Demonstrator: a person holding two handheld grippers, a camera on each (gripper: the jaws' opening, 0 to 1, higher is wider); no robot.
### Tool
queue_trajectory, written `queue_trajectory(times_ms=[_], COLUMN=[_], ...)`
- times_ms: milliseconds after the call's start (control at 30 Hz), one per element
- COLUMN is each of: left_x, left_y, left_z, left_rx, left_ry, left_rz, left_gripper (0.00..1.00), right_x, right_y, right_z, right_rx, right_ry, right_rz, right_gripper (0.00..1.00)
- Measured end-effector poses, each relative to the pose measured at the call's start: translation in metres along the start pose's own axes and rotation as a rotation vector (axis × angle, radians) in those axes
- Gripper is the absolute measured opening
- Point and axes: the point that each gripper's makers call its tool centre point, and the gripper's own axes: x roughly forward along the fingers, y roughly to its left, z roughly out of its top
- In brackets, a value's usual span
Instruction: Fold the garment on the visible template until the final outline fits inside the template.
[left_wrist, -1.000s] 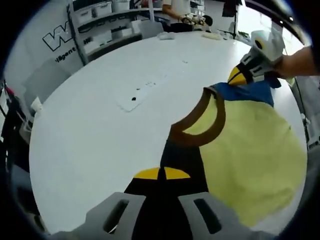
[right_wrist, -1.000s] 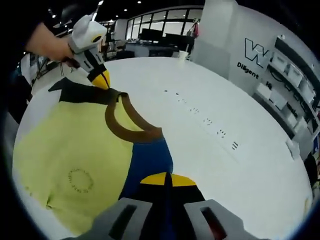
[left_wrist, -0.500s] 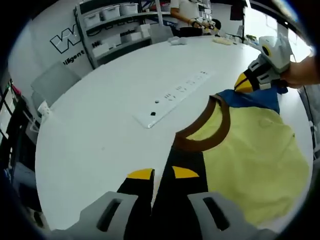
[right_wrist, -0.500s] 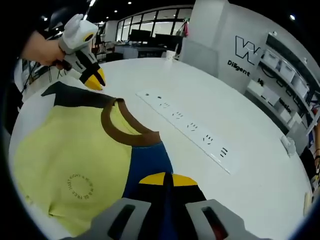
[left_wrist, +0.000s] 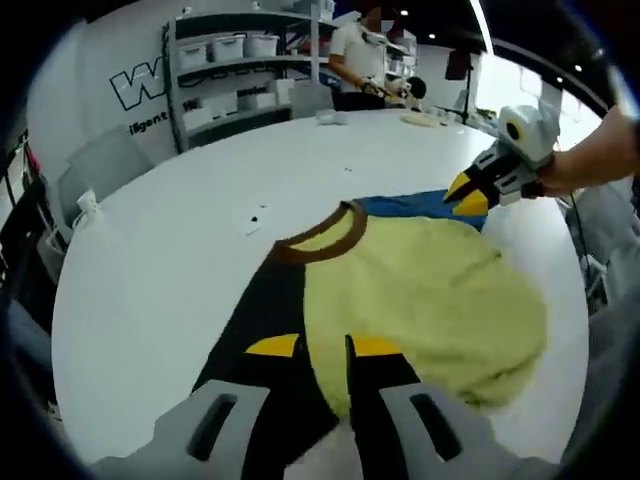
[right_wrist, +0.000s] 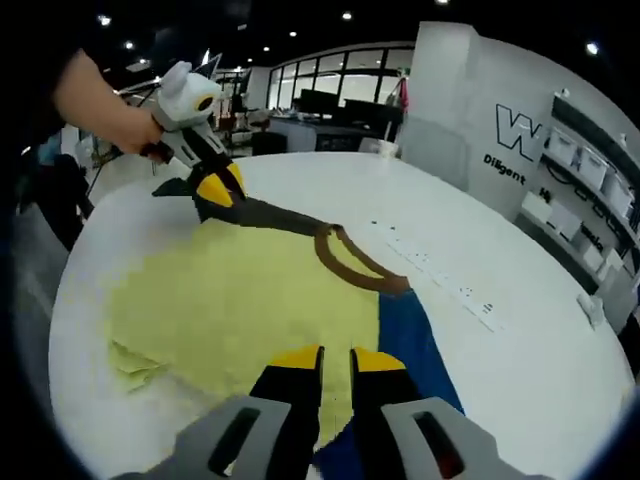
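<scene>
Garment (left_wrist: 420, 290): 1, on table (left_wrist: 150, 270); 2 grippers, left gripper (left_wrist: 322, 346) and right gripper (right_wrist: 336, 358), slightly parted, gripping nothing.

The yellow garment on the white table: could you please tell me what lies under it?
The white table shows all around the yellow garment. A strip with small dark marks lies beside it. Whatever is beneath the cloth, including any template, is covered.

A large round white table (left_wrist: 150, 270) fills the foreground, with a flat white strip of dark-marked sockets (right_wrist: 440, 280) lying on it. Behind stand grey shelves holding white storage bins (left_wrist: 235, 50) against a white wall bearing black lettering (right_wrist: 515, 140). A person in a white top (left_wrist: 358, 60) stands at the far edge of the table.
</scene>
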Motion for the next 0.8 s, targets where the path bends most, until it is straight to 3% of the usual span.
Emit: queue_trajectory(times_ms=[200,433,567,800], left_x=[-0.021,-0.023,-0.02,-0.013], left_y=[-0.047,-0.096,-0.119,-0.139], left_z=[-0.03,-0.053,-0.062,-0.069], left_rx=[0.004,0.072,0.129,0.164], left_ry=[-0.002,0.015,0.033,0.046], left_rz=[-0.064,-0.138,-0.178,-0.209], left_gripper=[0.21,0.27,0.29,0.31], right_x=[-0.015,-0.021,-0.023,-0.025], right_y=[0.057,0.109,0.127,0.146], right_z=[-0.015,-0.03,-0.035,-0.04], right_rx=[0.009,-0.015,-0.039,-0.05], right_ry=[-0.005,-0.006,-0.003,-0.011], right_rz=[0.073,0.156,0.187,0.208], right_gripper=[0.06,0.09,0.1,0.14])
